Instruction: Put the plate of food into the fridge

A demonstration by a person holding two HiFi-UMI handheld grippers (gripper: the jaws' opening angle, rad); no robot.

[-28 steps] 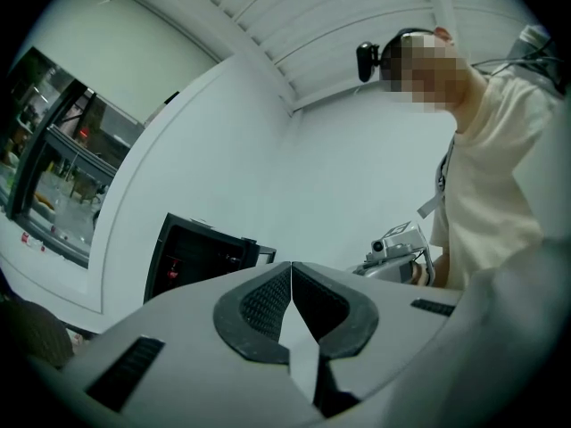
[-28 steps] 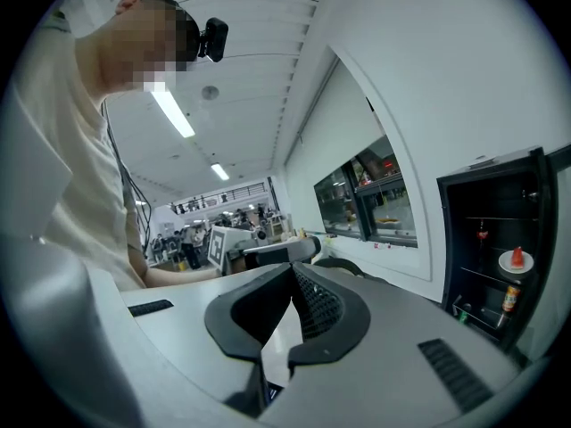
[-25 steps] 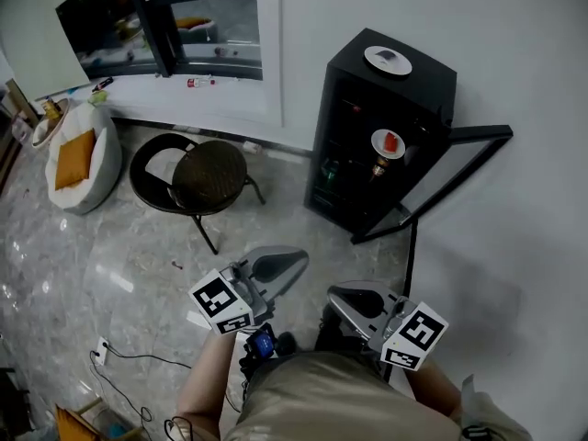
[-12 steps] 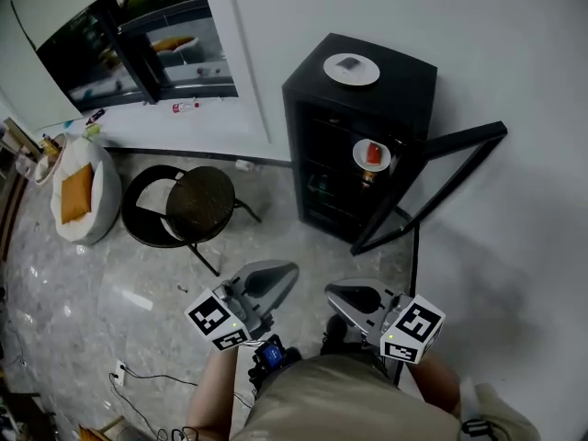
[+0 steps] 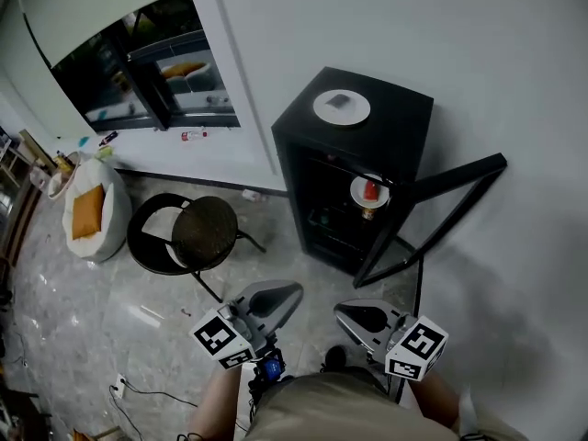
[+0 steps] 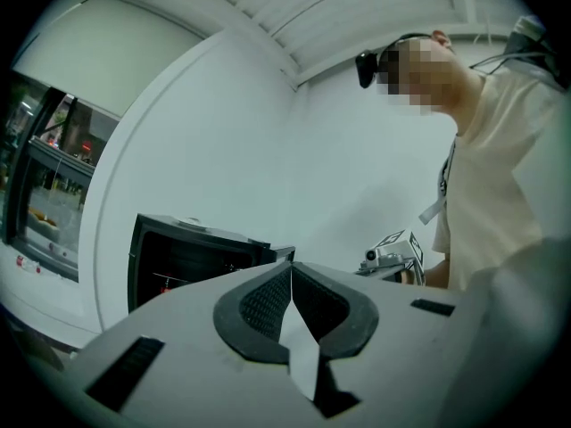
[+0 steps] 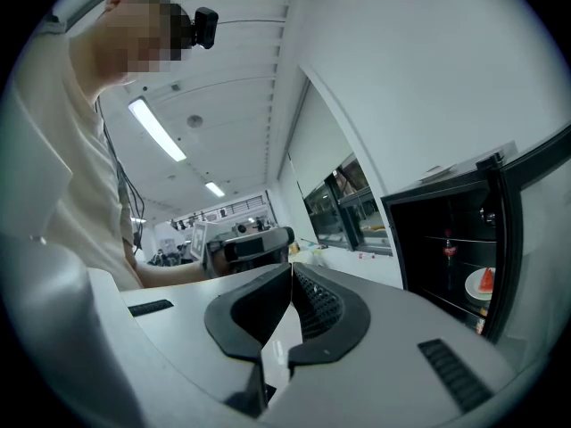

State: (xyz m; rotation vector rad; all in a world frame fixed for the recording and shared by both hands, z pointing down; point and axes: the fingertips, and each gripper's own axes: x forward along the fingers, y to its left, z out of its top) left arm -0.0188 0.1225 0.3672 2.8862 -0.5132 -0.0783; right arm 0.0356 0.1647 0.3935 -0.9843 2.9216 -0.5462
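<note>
View has swung over the last second: the fridge [image 5: 404, 118] slid from upper right toward centre, so the person is repositioning in front of it, not reaching. Nothing in the scene itself moved. The door [image 5: 459, 170] is still swung out to the right, and the plate of food [image 5: 369, 191] is still on an inner shelf at the right of the opening. My read: the plate is already in and only the door is left to shut. Floor [image 5: 83, 292] is glossy grey marble-look tile with glare. The fridge is a matte black squared box; the door is a thin dark frame round clear glass. Stool [image 5: 204, 232] has a round dark seat and thin metal legs. Left gripper [image 5: 296, 288] and right gripper [image 5: 340, 309] are grey moulded plastic with ribbed black pads, jaws pressed together, nothing between them. The food plate is white and round with a red chunk on it. A second plate [image 5: 342, 107] sits on the fridge top.
</note>
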